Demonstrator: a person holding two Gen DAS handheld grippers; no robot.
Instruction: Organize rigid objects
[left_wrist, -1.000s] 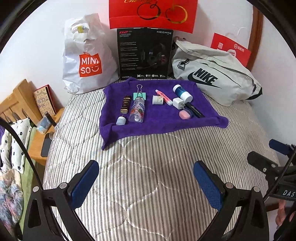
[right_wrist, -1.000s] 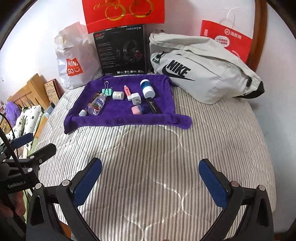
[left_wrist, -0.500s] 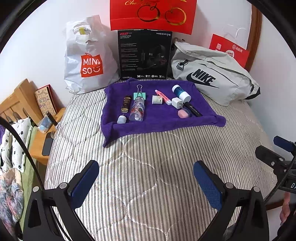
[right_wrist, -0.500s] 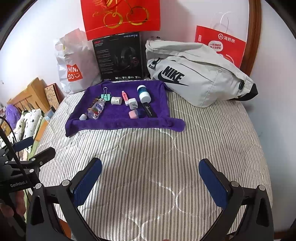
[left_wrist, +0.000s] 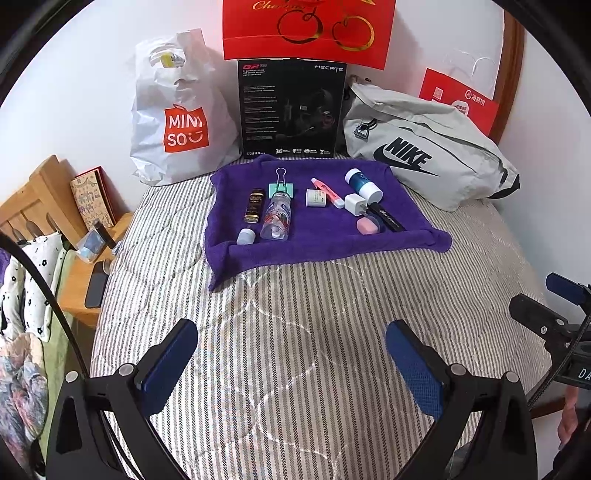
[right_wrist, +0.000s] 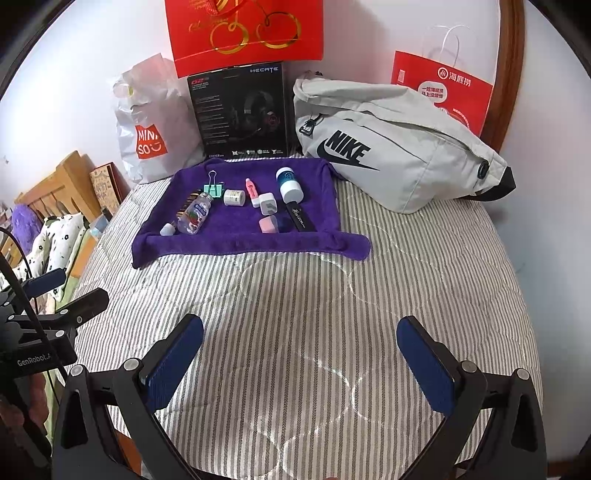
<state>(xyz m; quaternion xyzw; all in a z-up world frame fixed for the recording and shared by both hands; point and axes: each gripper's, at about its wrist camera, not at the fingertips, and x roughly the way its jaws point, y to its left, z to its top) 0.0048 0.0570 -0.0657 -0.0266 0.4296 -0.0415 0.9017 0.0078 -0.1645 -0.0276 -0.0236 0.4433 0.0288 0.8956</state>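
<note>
bright, even indoor light; sharp focus; strong fisheye bending, dark corners.

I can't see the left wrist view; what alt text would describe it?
A purple towel on a striped bed holds small items: a clear bottle, a binder clip, a pink marker and a white charger. The open left gripper hovers in front, empty.

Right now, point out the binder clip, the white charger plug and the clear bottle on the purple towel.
binder clip (left_wrist: 280, 189), left wrist view, on its green body.
white charger plug (left_wrist: 354, 204), left wrist view, on its top face.
clear bottle (right_wrist: 194, 216), right wrist view, on its printed side.
</note>
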